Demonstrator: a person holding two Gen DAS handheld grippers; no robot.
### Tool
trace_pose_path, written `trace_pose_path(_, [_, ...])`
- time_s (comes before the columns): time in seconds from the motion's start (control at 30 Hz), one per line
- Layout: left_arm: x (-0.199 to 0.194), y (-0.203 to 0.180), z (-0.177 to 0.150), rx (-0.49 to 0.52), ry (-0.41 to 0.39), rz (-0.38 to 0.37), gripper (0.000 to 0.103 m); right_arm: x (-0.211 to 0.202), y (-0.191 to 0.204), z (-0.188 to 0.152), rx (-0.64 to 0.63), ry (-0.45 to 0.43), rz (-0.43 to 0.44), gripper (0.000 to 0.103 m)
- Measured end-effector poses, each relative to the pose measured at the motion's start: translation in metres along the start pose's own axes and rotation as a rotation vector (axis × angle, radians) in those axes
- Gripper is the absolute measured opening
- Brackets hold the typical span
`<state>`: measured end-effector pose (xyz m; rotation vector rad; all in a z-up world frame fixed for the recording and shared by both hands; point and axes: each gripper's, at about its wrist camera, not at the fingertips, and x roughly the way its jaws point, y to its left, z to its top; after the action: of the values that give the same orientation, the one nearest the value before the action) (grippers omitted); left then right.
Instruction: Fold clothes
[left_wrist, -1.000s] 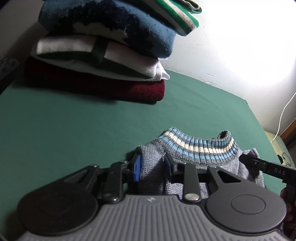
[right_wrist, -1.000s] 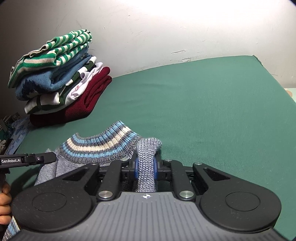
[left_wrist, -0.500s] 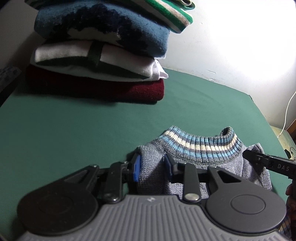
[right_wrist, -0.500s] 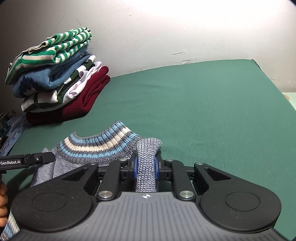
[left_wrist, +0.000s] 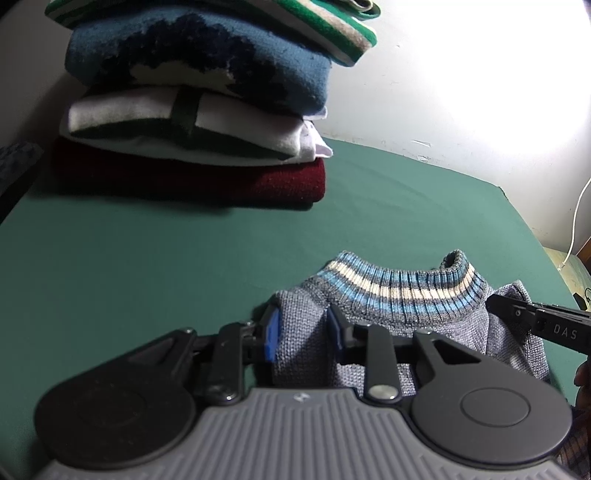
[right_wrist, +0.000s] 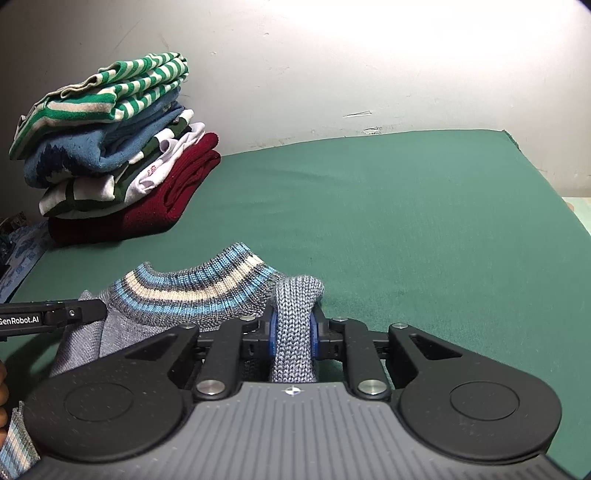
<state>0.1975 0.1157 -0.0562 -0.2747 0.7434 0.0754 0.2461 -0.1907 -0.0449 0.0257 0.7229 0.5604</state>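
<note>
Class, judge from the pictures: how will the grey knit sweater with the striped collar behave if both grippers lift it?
The grey sweater bunches between the right gripper pads, so it is probably floppy and will drape. Its coarse knit likely resists slipping. The ribbed collar stands up, seemingly somewhat firmer.

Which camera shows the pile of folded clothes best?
The right wrist view. There the whole pile shows, from the dark red sweater at the bottom to the green striped top. In the left wrist view the pile is closer but its top is cut off by the frame edge.
</note>
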Motion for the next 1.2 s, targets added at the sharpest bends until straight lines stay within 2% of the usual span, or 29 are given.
trace_pose_path(0.23, [-0.003,0.002,0.001,-0.038,0.012,-0.044,0.014,-0.001,-0.004,0.004,0.022,0.010,0.009,0.013])
trace_pose_path(0.33, [-0.005,-0.004,0.002,-0.037,0.015,-0.053,0.010,-0.003,-0.008,0.005,0.050,0.014,0.024,0.012])
trace_pose_path(0.67, [-0.009,-0.018,0.002,-0.052,0.015,-0.073,0.009,-0.014,-0.005,0.008,0.042,-0.021,0.051,0.012])
trace_pose_path(0.9, [-0.018,-0.035,-0.001,-0.027,-0.007,-0.070,0.008,-0.024,-0.003,0.014,0.019,-0.044,0.063,0.012])
trace_pose_path(1.2, [-0.048,-0.046,-0.002,-0.023,-0.056,-0.099,0.007,-0.049,-0.005,0.017,0.011,-0.077,0.109,0.011])
